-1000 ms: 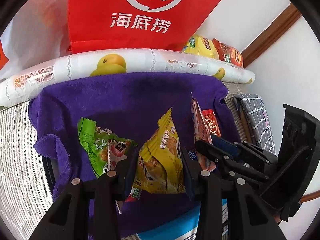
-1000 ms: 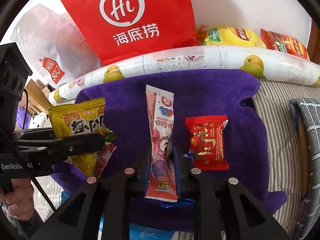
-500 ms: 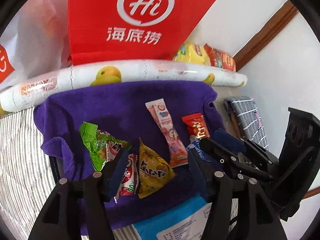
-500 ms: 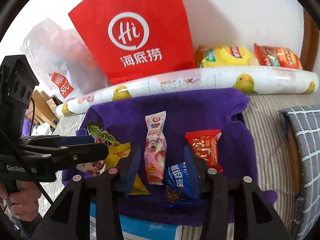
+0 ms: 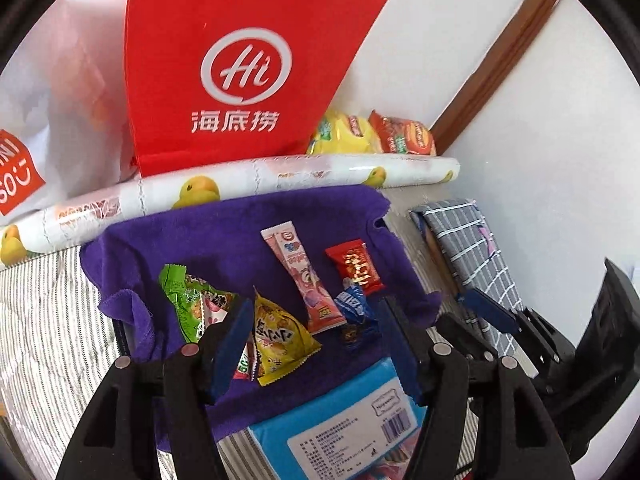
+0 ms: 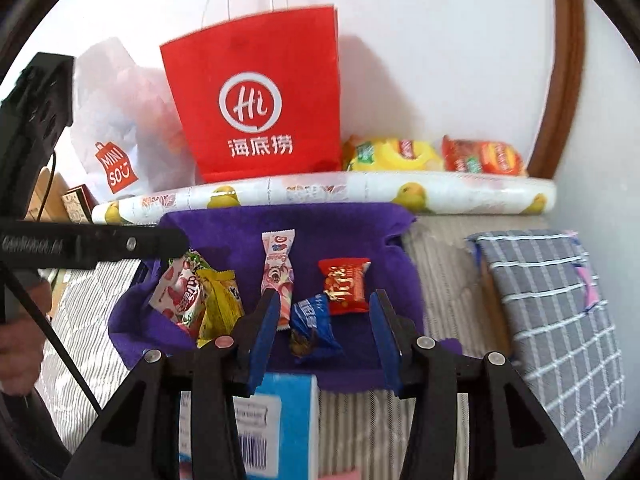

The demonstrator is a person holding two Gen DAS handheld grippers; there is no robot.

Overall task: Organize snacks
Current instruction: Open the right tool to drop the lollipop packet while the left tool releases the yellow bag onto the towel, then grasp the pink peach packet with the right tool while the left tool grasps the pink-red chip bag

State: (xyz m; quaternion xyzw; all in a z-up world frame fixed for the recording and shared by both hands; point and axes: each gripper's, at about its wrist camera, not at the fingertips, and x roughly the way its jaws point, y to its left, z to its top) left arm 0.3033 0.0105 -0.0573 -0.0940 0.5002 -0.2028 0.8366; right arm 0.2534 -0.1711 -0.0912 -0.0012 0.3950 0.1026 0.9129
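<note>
Several snack packets lie on a purple towel [image 5: 224, 232] [image 6: 344, 224]: a green packet [image 5: 188, 300], a yellow packet [image 5: 280, 340] [image 6: 218, 304], a pink stick packet [image 5: 300, 276] [image 6: 278, 268], a red packet [image 5: 354, 266] [image 6: 344, 286] and a blue packet [image 5: 354, 312] [image 6: 314, 324]. A red-and-white packet [image 6: 180, 292] lies by the yellow one. My left gripper [image 5: 316, 344] is open and empty above the towel's near edge. My right gripper [image 6: 324, 336] is open and empty, its jaws either side of the blue packet but above it.
A red paper bag [image 5: 240, 72] [image 6: 260, 104] and a white plastic bag [image 6: 120, 120] stand behind a rolled duck-print mat [image 5: 240, 188] [image 6: 360, 196]. Yellow and orange snack bags [image 6: 432, 156] lie beyond it. A blue pack [image 5: 340, 420] lies near me; a checked cloth [image 6: 552, 320] lies right.
Both grippers opened and let go: the yellow packet from the left, the pink stick from the right. Both pulled back and up from the towel.
</note>
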